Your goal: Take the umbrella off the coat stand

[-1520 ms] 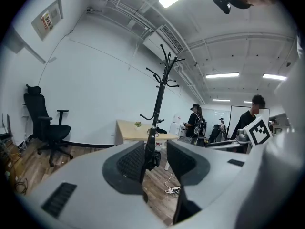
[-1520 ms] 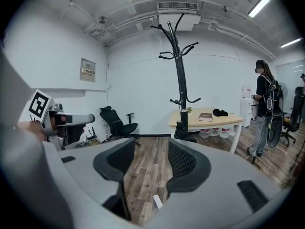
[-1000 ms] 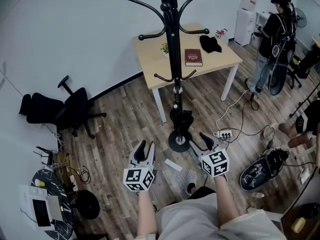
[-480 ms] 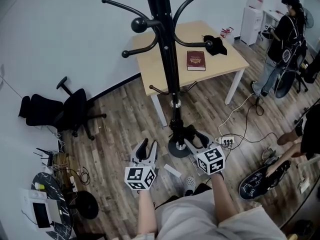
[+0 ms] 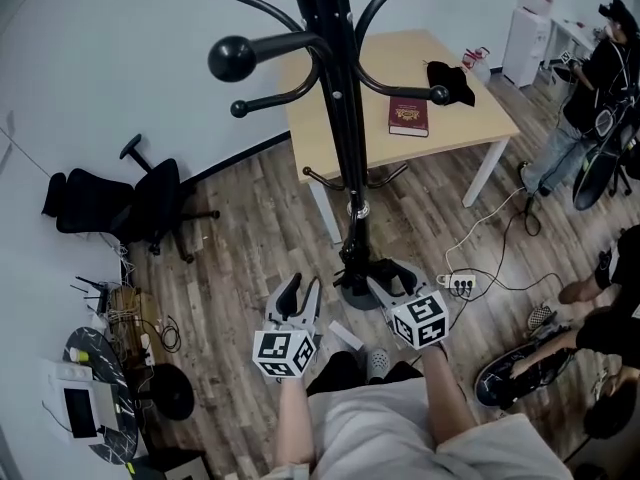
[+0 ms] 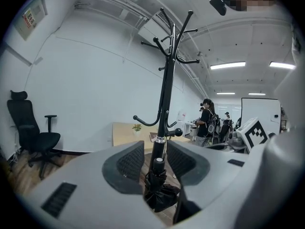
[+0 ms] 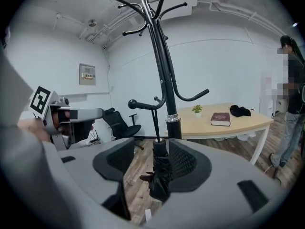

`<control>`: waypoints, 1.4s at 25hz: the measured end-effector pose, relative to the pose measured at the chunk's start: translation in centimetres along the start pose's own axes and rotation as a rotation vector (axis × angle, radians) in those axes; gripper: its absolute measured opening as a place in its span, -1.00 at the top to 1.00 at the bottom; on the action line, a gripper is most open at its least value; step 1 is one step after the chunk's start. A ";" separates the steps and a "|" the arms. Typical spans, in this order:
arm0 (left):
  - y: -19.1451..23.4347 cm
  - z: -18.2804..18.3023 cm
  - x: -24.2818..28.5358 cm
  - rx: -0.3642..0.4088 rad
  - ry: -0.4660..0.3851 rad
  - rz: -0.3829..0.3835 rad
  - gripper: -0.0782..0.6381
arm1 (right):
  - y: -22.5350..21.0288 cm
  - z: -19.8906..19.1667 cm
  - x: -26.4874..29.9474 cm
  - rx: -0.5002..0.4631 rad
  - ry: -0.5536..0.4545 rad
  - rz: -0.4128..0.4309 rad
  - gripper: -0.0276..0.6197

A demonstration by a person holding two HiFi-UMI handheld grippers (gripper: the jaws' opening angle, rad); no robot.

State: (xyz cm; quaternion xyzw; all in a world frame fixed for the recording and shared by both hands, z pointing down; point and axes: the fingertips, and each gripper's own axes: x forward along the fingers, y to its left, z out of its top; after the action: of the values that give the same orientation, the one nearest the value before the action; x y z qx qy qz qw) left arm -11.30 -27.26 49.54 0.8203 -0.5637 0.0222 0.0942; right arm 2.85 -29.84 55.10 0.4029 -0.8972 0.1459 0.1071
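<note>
Both pairs of jaws stand apart, gripping nothing. The left hand-held gripper (image 5: 298,296) sees the folded black umbrella (image 7: 159,175) through its gap, from short of it. The right hand-held gripper (image 5: 392,280) appears to have it between its pads, nearer the right one, unsqueezed. The umbrella hangs low by a thin cord (image 7: 154,123) from a ball-tipped hook (image 7: 143,105) on the coat stand (image 5: 335,118). Best, I judge, to clamp the bundle high, lift until the cord slackens, then slide the loop outward over the ball without tugging the stand
</note>
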 end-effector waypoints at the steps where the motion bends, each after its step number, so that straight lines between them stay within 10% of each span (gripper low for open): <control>1: 0.1 -0.2 0.1 -0.002 0.005 0.002 0.35 | 0.0 -0.3 0.3 0.000 0.008 0.003 0.18; 21: 0.7 0.5 6.2 0.006 0.036 -0.080 0.35 | -1.3 -3.5 8.0 -0.040 0.113 0.022 0.04; 35: 5.8 0.5 7.0 -0.011 0.070 0.005 0.35 | -1.7 -5.6 13.6 -0.103 0.210 0.037 -0.18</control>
State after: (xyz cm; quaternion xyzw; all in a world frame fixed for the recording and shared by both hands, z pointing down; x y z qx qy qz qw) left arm -14.18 -35.81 50.83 0.8169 -0.5624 0.0479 0.1185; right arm -4.33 -38.43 64.84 0.3625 -0.8946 0.1430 0.2185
